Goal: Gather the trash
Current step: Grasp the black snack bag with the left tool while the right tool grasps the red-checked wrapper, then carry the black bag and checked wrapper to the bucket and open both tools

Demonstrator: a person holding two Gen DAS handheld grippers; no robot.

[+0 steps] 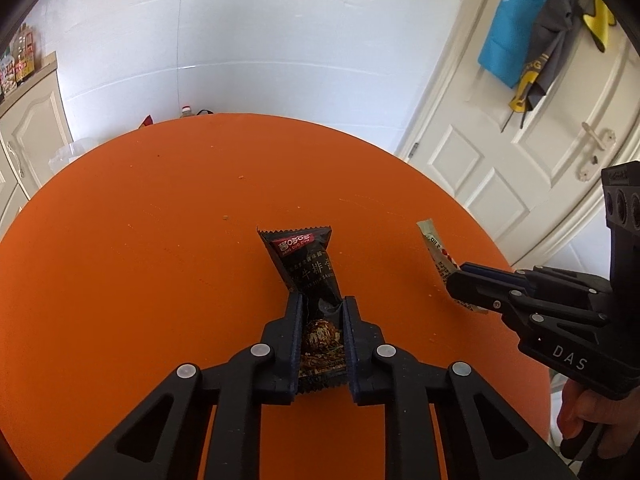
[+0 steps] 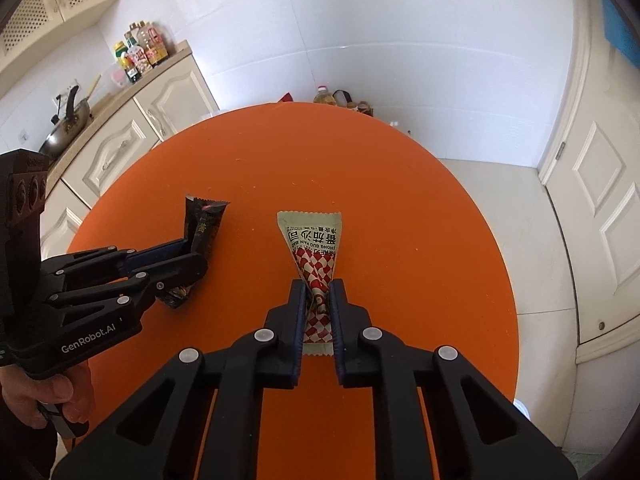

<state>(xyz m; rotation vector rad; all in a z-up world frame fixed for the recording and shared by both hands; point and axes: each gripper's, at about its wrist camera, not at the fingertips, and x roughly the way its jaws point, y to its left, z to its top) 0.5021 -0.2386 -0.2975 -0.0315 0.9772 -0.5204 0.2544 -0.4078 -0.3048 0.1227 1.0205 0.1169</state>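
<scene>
Black jaws of the left gripper (image 1: 322, 304) pinch the dark sauce packet (image 1: 308, 268) at frame centre; the right gripper (image 2: 319, 286) clamps the checkered ketchup sachet (image 2: 312, 240) over the orange table (image 2: 420, 220). Pickup looks done; next, carrying both to a bin, none visible.

We are in a home kitchen. We identify it by the wok (image 2: 66, 126) on the countertop (image 2: 120, 94), the oil and condiment bottles (image 2: 140, 50), cream panelled cabinets (image 2: 116, 148), white wall tiles (image 2: 360, 40), a round orange table (image 2: 360, 168) and aprons (image 1: 532, 28) hung on a white door (image 1: 520, 160).
</scene>
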